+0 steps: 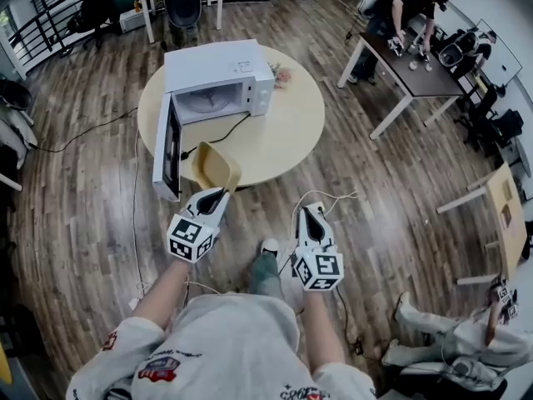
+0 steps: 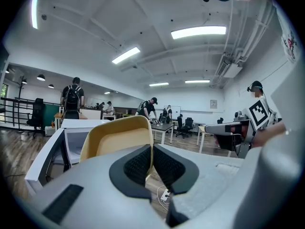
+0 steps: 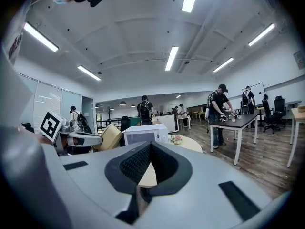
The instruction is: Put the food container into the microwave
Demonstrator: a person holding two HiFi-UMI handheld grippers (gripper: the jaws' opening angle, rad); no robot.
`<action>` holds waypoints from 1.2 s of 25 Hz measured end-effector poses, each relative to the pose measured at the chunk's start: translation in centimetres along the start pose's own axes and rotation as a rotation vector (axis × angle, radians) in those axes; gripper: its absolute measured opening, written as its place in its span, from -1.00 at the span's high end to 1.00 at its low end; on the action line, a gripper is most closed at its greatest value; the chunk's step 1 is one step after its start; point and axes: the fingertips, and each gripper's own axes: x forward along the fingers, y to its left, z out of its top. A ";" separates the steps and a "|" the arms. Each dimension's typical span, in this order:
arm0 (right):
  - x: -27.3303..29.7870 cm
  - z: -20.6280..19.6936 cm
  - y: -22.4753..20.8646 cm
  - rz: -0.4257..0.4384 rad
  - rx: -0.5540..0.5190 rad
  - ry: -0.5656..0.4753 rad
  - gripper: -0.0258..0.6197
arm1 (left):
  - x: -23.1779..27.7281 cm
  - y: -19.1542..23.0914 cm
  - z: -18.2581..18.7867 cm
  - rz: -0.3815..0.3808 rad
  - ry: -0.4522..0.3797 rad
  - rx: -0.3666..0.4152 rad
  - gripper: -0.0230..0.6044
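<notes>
From the head view, the white microwave [image 1: 218,77] stands on the round table [image 1: 287,132] with its door [image 1: 169,148] swung wide open toward the person. A black cable [image 1: 226,133] trails across the tabletop in front of it. The left gripper [image 1: 218,192] has its jaws pinched on the rim of a tan food container [image 1: 216,167]. It holds the container tilted in the air at the table's near edge, just beside the open door and outside the oven. The right gripper [image 1: 305,212] hangs lower and to the right over the wooden floor [image 1: 375,198], carrying nothing. At the far right a person [image 1: 408,7] leans over a dark desk [image 1: 416,69].

In the left gripper view, the two black pads are clamped on the container's thin wall [image 2: 116,137], one on each side. The container's open side faces the camera. The microwave [image 2: 71,137] sits behind it at the left, and its door [image 2: 45,161] juts forward.

In the right gripper view, the jaws [image 3: 149,159] are drawn together at their tips with nothing caught between them. Beyond them are the microwave [image 3: 145,133] on the table [image 3: 190,144], and to its left the container [image 3: 109,136] held up by the other gripper [image 3: 78,140].
</notes>
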 end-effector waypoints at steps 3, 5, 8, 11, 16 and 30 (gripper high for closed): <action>3.3 0.4 -1.3 0.046 -0.001 0.008 0.92 | 2.1 1.3 0.5 0.033 0.003 0.008 0.87; 5.8 0.6 -2.4 0.082 0.002 0.011 0.92 | 3.5 2.5 0.8 0.068 0.004 0.003 0.87; 9.7 2.0 -3.7 0.136 0.003 0.007 0.92 | 5.5 4.5 1.7 0.123 0.001 -0.013 0.87; 13.7 3.6 -4.7 0.201 -0.005 0.000 0.92 | 7.0 6.2 2.8 0.181 -0.007 -0.015 0.87; 19.7 4.8 -5.0 0.309 0.000 0.007 0.92 | 8.6 9.4 4.1 0.285 -0.011 -0.031 0.87; 31.2 5.9 -7.7 0.541 -0.006 0.048 0.92 | 14.2 14.0 5.1 0.513 -0.006 -0.072 0.87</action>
